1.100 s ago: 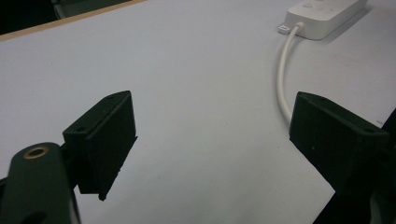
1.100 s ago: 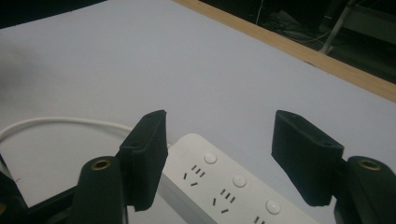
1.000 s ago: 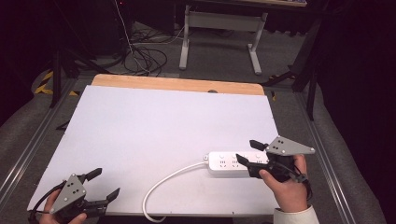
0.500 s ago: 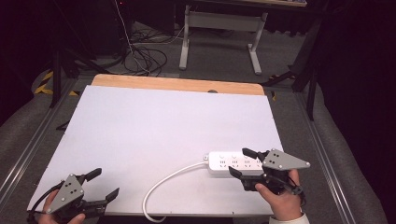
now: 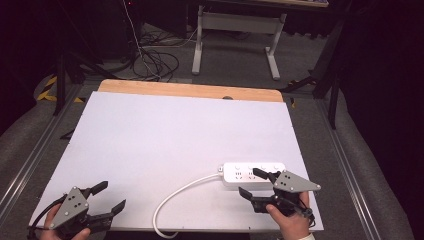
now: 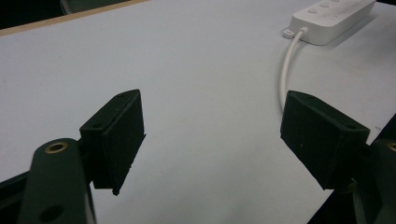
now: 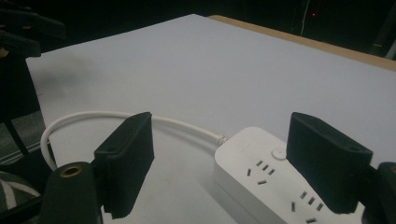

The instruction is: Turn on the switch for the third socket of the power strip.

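Observation:
A white power strip [image 5: 254, 173] lies near the table's front right, its white cable [image 5: 180, 197] curling left and down to the front edge. My right gripper [image 5: 252, 183] sits just in front of the strip, open, jaws pointing left over its near end. In the right gripper view the strip [image 7: 266, 179] and cable [image 7: 116, 115] lie between and under the spread jaws. My left gripper [image 5: 109, 196] rests open at the front left corner, nothing between its jaws. From the left gripper view, the strip [image 6: 331, 16] and cable [image 6: 286, 74] appear far off at upper right.
The white tabletop [image 5: 180, 135] has a wooden strip [image 5: 190, 91] along its far edge. Beyond it stand a grey table frame [image 5: 235, 35] and loose floor cables [image 5: 155, 60]. Metal rails [image 5: 350, 165] run along both sides.
My right gripper has drawn back toward the front edge and lowered, turning its jaws left alongside the strip's near end. The left gripper has stayed put.

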Demonstrator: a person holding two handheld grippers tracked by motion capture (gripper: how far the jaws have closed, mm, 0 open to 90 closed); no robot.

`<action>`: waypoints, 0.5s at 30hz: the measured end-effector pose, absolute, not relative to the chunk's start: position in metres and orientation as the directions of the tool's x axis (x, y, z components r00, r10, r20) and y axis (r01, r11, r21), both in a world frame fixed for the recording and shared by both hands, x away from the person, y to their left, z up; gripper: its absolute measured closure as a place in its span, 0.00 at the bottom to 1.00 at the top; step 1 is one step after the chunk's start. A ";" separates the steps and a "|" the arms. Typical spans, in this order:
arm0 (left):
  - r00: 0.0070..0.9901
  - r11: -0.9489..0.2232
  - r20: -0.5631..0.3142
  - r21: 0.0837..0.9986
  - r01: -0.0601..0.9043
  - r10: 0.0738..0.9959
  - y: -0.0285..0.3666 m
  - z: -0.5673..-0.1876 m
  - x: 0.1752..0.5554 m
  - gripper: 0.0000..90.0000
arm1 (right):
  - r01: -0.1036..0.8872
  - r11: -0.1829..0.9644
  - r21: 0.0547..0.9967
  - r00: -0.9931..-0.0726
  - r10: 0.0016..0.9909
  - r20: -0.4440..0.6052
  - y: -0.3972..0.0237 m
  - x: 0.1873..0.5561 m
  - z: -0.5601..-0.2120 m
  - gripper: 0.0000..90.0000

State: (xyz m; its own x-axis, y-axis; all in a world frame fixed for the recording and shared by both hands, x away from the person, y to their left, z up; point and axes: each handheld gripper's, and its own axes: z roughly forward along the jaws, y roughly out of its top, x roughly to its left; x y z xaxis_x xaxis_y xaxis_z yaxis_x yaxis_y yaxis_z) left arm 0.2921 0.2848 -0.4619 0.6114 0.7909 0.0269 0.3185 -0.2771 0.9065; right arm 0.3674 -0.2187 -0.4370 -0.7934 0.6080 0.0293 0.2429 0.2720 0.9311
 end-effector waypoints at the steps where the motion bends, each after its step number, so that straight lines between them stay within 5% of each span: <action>1: 0.612 -0.277 0.027 0.907 0.318 0.790 0.285 -0.462 0.292 0.25 | 0.246 0.275 0.929 -0.798 0.602 0.032 -0.218 0.368 -0.440 0.26; 15: 0.631 -0.284 0.035 0.911 0.299 0.775 0.285 -0.462 0.291 0.25 | 0.283 0.333 0.900 -0.802 0.596 0.032 -0.211 0.367 -0.466 0.27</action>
State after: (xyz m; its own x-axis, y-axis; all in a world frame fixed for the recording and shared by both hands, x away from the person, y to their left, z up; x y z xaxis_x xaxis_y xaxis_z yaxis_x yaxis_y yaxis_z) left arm 0.2913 0.2849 -0.4618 0.6312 0.7749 0.0347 0.2991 -0.2844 0.9109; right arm 0.3669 -0.2112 -0.4657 -0.8022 0.5962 0.0316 0.2827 0.3327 0.8997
